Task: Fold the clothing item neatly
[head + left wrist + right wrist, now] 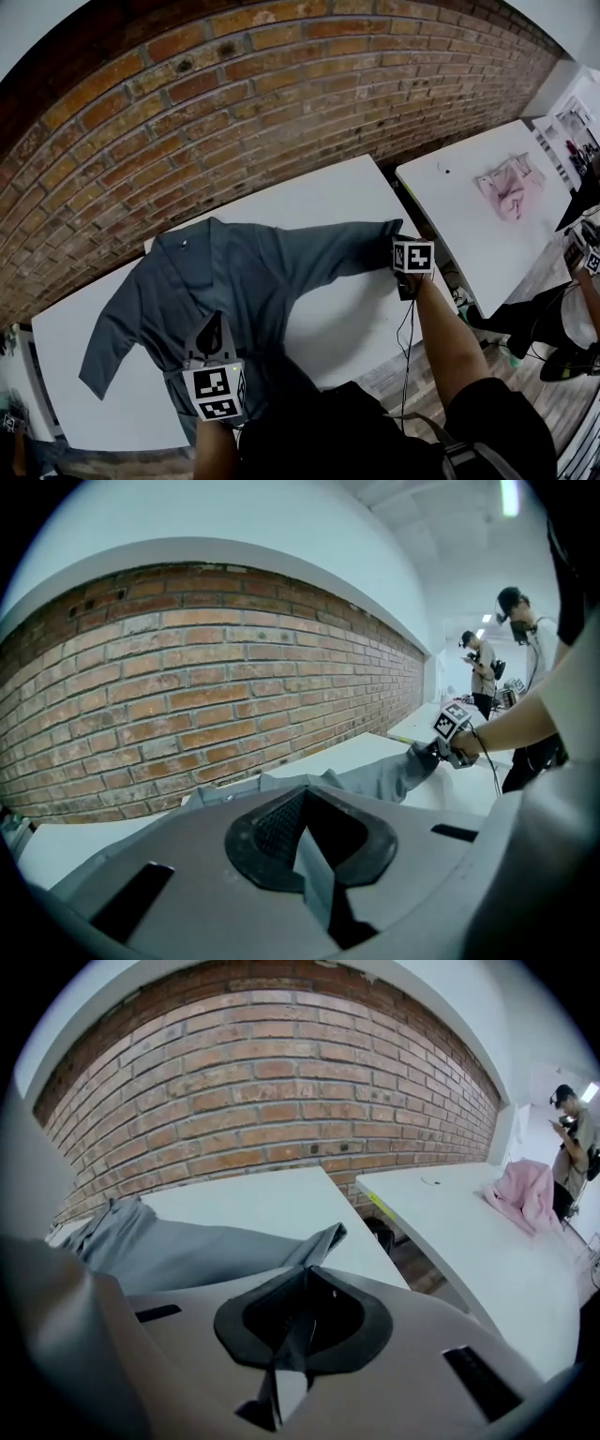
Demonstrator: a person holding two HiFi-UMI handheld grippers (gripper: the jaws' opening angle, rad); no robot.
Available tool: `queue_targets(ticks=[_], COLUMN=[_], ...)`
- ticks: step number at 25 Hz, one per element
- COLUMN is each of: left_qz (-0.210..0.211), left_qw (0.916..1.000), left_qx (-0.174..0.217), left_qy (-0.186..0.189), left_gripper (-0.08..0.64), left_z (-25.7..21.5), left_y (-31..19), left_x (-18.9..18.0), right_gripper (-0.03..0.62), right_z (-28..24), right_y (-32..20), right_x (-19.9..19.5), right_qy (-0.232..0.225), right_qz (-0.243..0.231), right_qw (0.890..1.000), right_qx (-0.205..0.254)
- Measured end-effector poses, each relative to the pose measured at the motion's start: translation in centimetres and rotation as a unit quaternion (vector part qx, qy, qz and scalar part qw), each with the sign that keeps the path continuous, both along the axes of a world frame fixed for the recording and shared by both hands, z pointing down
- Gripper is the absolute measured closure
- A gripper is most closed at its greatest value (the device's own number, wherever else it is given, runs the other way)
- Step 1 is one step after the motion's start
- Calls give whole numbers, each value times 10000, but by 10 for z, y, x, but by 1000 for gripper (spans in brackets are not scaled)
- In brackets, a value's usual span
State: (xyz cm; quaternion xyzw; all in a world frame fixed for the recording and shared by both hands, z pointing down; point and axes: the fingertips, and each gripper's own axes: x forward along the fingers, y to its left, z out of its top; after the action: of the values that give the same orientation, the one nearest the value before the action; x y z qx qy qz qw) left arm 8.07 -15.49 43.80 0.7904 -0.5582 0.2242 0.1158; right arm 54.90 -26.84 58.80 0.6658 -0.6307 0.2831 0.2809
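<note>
A grey-blue long-sleeved shirt [234, 272] lies spread on the white table [347, 319], collar toward the brick wall. My left gripper [214, 333] is at the shirt's near hem and is shut on a fold of its fabric [314, 874], which shows between the jaws of that gripper [305, 841]. My right gripper [397, 240] is at the end of the right sleeve [337, 248] near the table's right edge. In the right gripper view, that gripper [300, 1326] is shut on a strip of sleeve cloth [286, 1372], and the sleeve [187, 1251] stretches away to the left.
The brick wall [234, 94] runs behind the table. A second white table [469, 216] at the right carries a pink garment [511, 187], with a gap between the tables. Other people [483, 667] stand beyond it, and the floor lies below the near table edge.
</note>
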Motion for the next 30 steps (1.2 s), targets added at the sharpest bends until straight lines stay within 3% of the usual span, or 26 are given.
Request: queue_targets(ticks=[7,14,22,30], left_qz=[-93,-184,-446,-692], left_qw=[9999,9994,9980,9964], left_qx=[75,136,197,135], left_qy=[83,248,394,474], left_gripper=[561,561,561,561], left_z=[-4,-2,-5,-2], left_y=[14,34,57,77], left_x=[-24,-65,-129,-184], right_gripper=[569,569,569,569], right_z=[-67,-142,-173,-150], right_y=[-10,-13,-2,0], right_x=[-50,-157,-299,-410], right_qy=[183,364,240,1], right_qz=[-497,-1308,-2062,-2487], right_qw=[9952,9790,9621,9558], right_qx=[823,1518,1766,1570])
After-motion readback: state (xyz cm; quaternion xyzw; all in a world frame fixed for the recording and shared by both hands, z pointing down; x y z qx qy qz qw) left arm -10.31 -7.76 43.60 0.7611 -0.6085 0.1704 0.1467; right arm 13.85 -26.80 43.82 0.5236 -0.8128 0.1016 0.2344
